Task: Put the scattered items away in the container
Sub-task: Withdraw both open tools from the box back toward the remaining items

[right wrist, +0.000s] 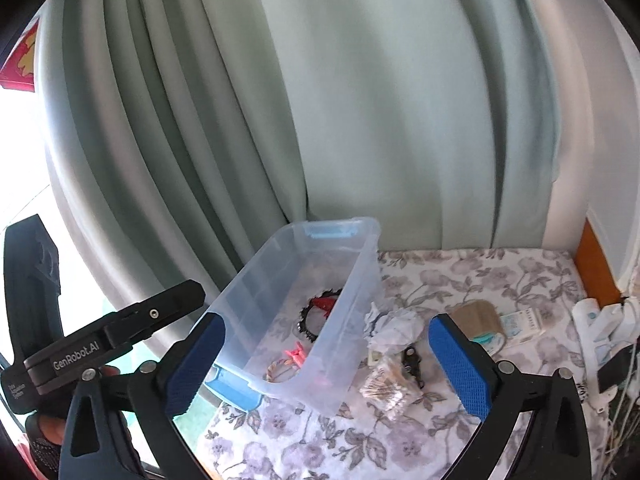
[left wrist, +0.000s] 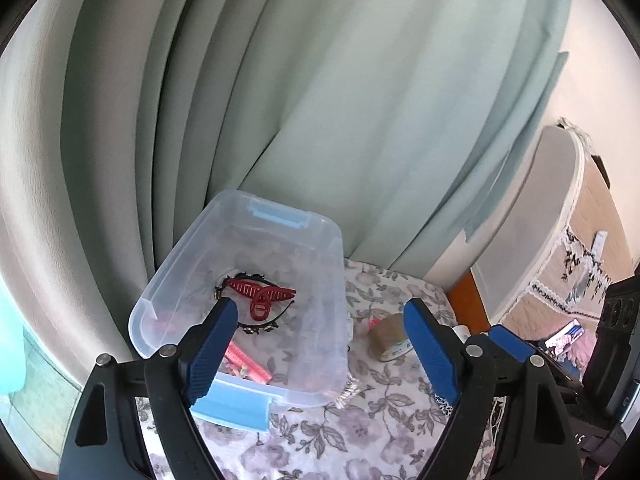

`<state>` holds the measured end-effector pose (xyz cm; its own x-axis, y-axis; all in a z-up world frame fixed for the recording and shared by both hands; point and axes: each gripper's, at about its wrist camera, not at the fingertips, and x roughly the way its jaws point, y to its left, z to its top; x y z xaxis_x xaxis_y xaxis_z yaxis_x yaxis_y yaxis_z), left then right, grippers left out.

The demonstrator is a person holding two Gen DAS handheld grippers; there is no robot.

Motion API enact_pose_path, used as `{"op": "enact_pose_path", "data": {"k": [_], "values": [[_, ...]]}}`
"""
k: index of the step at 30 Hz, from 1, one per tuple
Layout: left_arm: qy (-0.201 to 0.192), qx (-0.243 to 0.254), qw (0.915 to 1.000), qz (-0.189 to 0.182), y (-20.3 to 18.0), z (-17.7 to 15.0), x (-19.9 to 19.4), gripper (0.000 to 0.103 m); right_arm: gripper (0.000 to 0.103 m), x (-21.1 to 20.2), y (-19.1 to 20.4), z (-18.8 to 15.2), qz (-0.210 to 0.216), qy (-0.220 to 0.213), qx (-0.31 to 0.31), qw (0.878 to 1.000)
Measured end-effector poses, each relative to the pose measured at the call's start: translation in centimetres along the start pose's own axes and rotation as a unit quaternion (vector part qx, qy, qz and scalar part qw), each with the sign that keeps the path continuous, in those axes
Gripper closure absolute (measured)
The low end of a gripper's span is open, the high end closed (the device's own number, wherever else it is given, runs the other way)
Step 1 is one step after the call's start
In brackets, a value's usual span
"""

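A clear plastic bin (left wrist: 160,288) with blue latches stands on a floral-covered table; it also shows in the right wrist view (right wrist: 248,292). Inside lie a red hair claw (left wrist: 262,294), a black beaded headband (left wrist: 256,326) and a pink item (left wrist: 248,364). My left gripper (left wrist: 320,320) is open and empty above the bin's near end. My right gripper (right wrist: 326,346) is open and empty, over the bin's right wall. Beside the bin lie crumpled paper (right wrist: 394,326), a black clip (right wrist: 412,360), a bag of cotton swabs (right wrist: 390,388) and a brown tape roll (left wrist: 390,336) (right wrist: 478,316).
Pale green curtains (left wrist: 320,100) hang right behind the table. A white box (right wrist: 524,320) and white cables and a power strip (right wrist: 600,328) lie at the table's right edge. The left gripper's body (right wrist: 100,340) shows at left in the right wrist view.
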<state>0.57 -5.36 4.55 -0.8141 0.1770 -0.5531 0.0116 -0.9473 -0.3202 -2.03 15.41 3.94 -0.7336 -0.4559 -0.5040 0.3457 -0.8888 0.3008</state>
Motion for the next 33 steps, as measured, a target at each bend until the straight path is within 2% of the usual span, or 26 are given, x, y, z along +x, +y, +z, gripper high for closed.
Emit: {"op": "enact_pose_path", "data": {"k": [11,16,23,27,33], "values": [[-0.008,0.033,0.9993,-0.015,-4.6,-1.2,-0.3,0.012,0.0,-4.2,-3.8,-1.2,-0.022,-0.046,0.023,0.998],[-0.014,0.05,0.9983,-0.028,-7.4,-1.5,-0.2,0.012,0.0,-5.6,-6.2,-1.4,-0.021,-0.049,0.05,0.997],[0.0,0.077,0.9963,-0.037,-10.9,-2.3,0.5,0.012,0.0,-6.7,-8.7,-2.0,-0.029,-0.05,0.068,0.996],[0.0,0.082,0.9956,-0.044,-11.8,-2.7,0.8,0.012,0.0,-6.8,-10.1,-2.6,-0.029,-0.043,0.088,0.995],[0.005,0.096,0.9944,-0.043,-12.7,-3.5,2.0,0.011,0.0,-7.5,-11.9,-3.4,-0.058,-0.053,0.083,0.993]]}}
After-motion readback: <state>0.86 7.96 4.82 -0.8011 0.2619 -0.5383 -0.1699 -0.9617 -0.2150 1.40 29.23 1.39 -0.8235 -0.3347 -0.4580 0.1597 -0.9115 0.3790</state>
